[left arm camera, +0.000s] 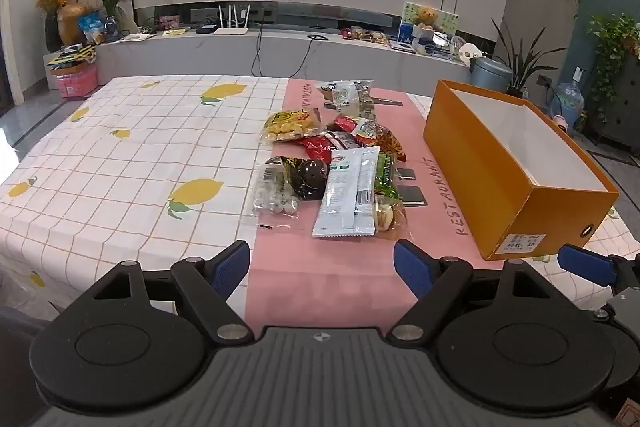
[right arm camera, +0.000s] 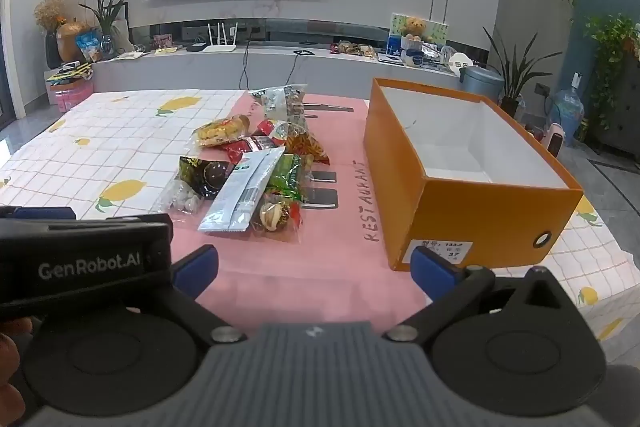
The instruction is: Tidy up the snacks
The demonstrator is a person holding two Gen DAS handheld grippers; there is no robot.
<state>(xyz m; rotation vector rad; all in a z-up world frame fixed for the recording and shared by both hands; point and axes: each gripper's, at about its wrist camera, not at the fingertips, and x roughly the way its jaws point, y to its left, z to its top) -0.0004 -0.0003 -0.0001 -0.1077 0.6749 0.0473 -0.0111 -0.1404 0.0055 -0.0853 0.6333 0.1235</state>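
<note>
Currently both tongs hover low over the near edge of the table (left arm camera: 120, 131), tipped downward. My left gripper (left arm camera: 322, 267) stands wide apart, blue pads (left arm camera: 230, 269) clear of everything, nothing between them. My right gripper (right arm camera: 314, 269) is spread just as wide and also carries nothing; its right pad sits in front of the near corner of the orange box (right arm camera: 472, 211), and I cannot tell whether they touch.

Snack pile (left arm camera: 336, 155) lies ahead of the left gripper on the pink runner (left arm camera: 332, 283), slightly right of its centre line; from the right gripper it lies ahead and to the left. Nearest packet is a long white pouch (left arm camera: 348, 195), overlapping a clear bag of white candies (left arm camera: 276, 195) on its left. A yellow chip bag (left arm camera: 290, 123) sits farther back.

Box is ahead-right of both tongs, open-topped, white interior, no snacks inside.
</note>
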